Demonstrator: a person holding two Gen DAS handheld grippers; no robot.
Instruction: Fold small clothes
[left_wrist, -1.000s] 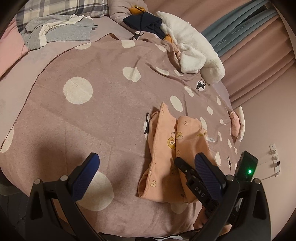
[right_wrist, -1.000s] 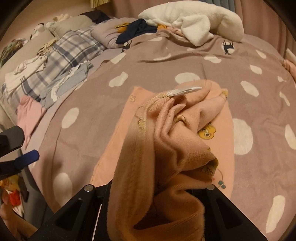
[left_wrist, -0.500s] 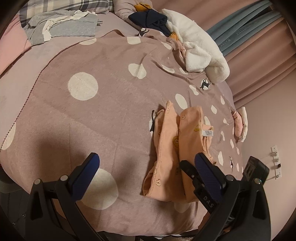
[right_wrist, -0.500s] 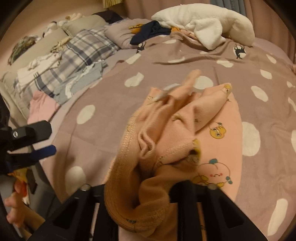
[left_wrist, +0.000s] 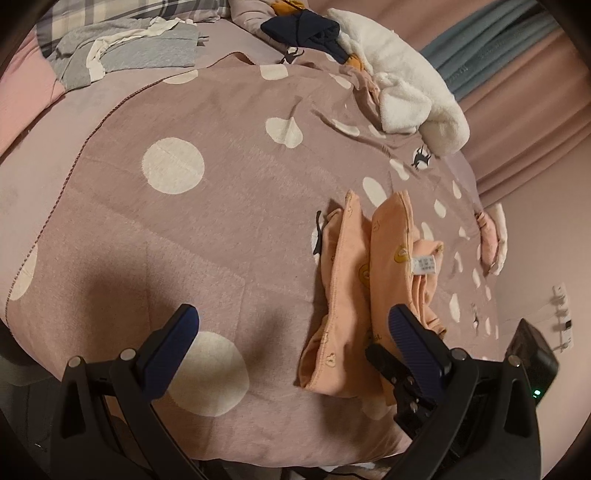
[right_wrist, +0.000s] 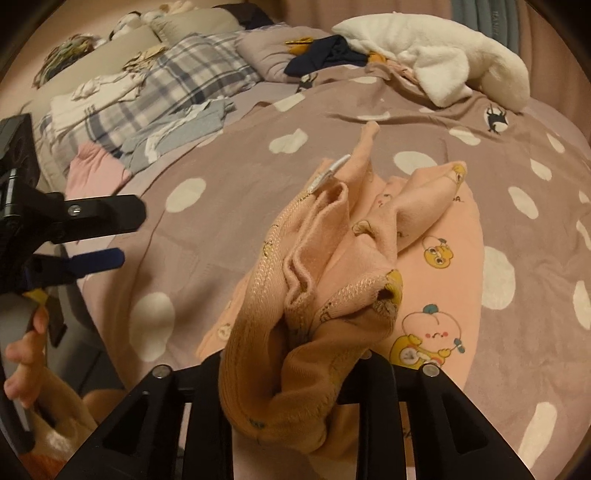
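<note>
Starting at the left of the bed, a pile of grey and white clothes lies by a plaid pillow, with a pink cloth beside them. The left gripper hovers over the mauve polka-dot blanket, its blue-padded jaws wide apart and nothing between them; the bare blanket shows in the gap. In the right wrist view a hand wraps its handle at the left edge.

Further right lies the peach garment, printed with little cartoon animals, part of it spread flat on the blanket and part gathered upward. A white care label sticks out from its upper fold. The right gripper has a thick bunch of that peach cloth rising out from between its jaws; they have just been opening, and the fabric hides the pads, so I cannot tell whether they press on it.

Toward the far right, at the head of the bed, a fluffy white blanket is heaped next to a dark navy garment.
</note>
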